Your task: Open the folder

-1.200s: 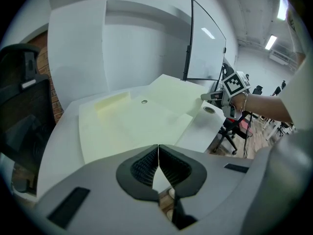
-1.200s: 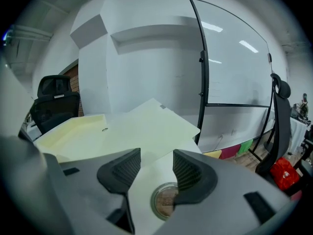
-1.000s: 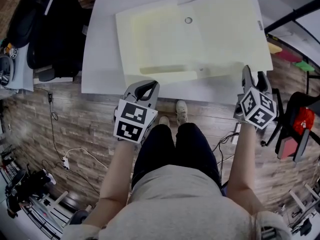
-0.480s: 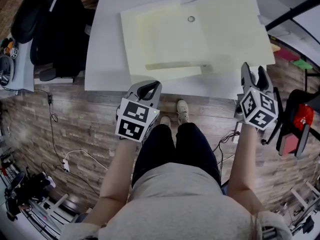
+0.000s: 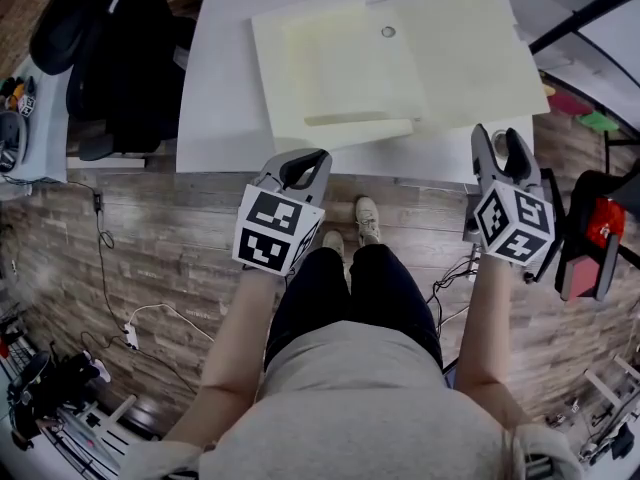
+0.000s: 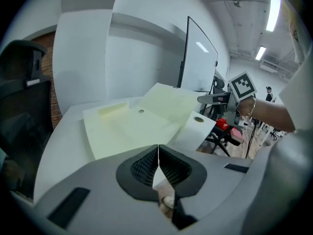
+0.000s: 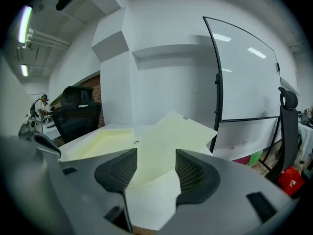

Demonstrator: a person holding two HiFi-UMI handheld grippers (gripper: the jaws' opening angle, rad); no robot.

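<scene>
The pale yellow folder (image 5: 400, 68) lies open and flat on the white table (image 5: 215, 118), its snap button (image 5: 388, 32) near the middle fold. The inner pocket is on the left half, and the right flap spreads towards the table's right edge. My left gripper (image 5: 305, 160) hovers at the near table edge below the folder; in the left gripper view its pads (image 6: 146, 166) meet with nothing between them. My right gripper (image 5: 497, 143) sits at the near right of the folder (image 7: 161, 136). Its jaws have just been opening and stand wide, with nothing between them.
A black office chair (image 5: 100, 48) stands left of the table. A black whiteboard stand (image 5: 590, 13) and a red object (image 5: 598, 238) are on the right. Cables (image 5: 130, 318) trail over the wood floor. The person's legs and a shoe (image 5: 365, 218) are below the table edge.
The right gripper has lifted a little and drawn back from the folder's near right edge. The left gripper has risen slightly. The folder stays open and flat.
</scene>
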